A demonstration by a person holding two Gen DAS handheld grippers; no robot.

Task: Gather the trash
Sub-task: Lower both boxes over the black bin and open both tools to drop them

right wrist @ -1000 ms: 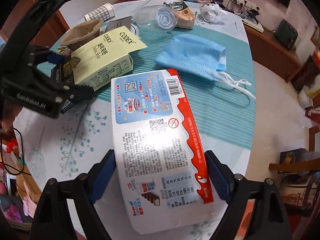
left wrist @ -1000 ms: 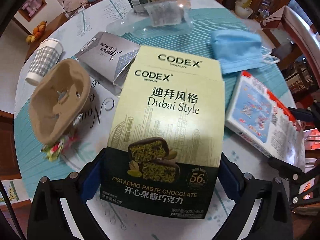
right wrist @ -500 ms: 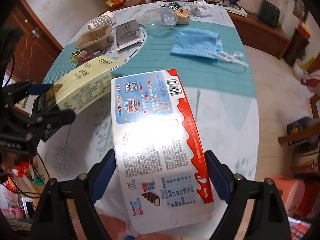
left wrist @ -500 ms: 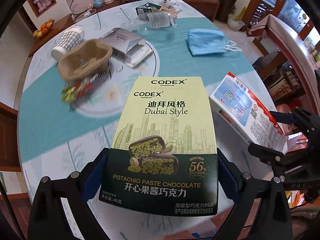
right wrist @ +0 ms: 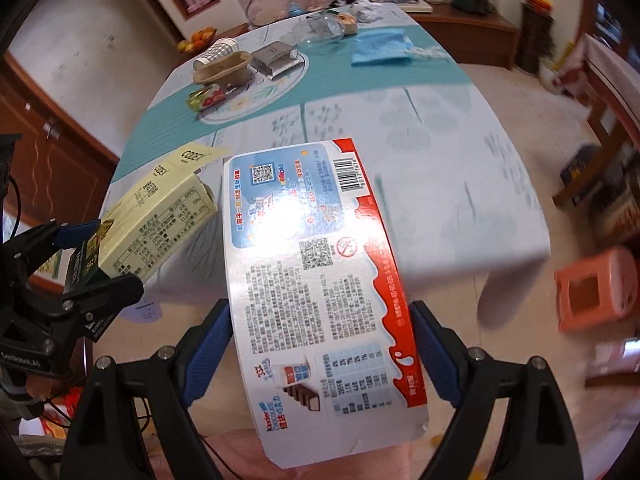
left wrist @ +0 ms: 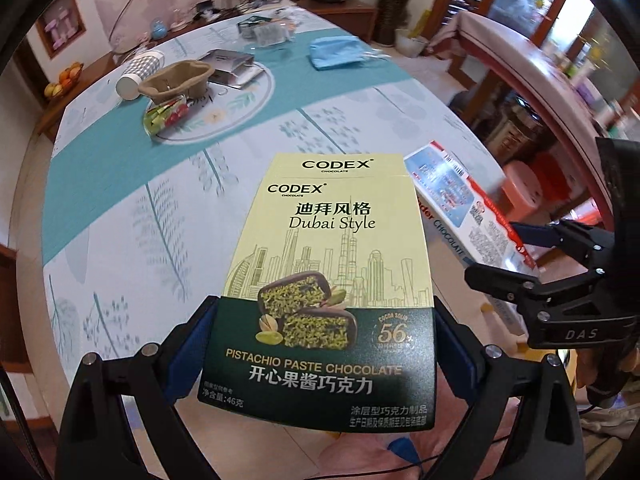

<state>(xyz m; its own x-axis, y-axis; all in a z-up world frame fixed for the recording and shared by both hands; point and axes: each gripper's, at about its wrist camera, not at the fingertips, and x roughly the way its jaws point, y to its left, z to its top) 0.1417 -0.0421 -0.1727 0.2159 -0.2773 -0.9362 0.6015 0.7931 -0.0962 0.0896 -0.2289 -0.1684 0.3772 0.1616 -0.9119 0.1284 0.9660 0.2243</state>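
My left gripper [left wrist: 322,344] is shut on a yellow-green Codex pistachio chocolate box [left wrist: 332,248], lifted off the table near its front edge. That box [right wrist: 156,216] and the left gripper [right wrist: 84,256] also show at the left of the right wrist view. My right gripper [right wrist: 322,344] is shut on a white, blue and red Kinder chocolate box [right wrist: 312,264], lifted beside the first one. In the left wrist view the Kinder box [left wrist: 460,204] and the right gripper [left wrist: 532,256] are at the right.
On the round table [left wrist: 120,200] lie a candy wrapper [left wrist: 166,114], a brown paper cup tray [left wrist: 176,80], a checked paper cup [left wrist: 140,72], a silver box [left wrist: 232,66], a blue face mask [left wrist: 338,52] and a clear plastic bottle [right wrist: 320,30]. An orange stool [right wrist: 596,288] stands right.
Both grippers have pulled back and up from the table's middle toward its near edge, each carrying its box. The remaining trash now lies far off at the back.
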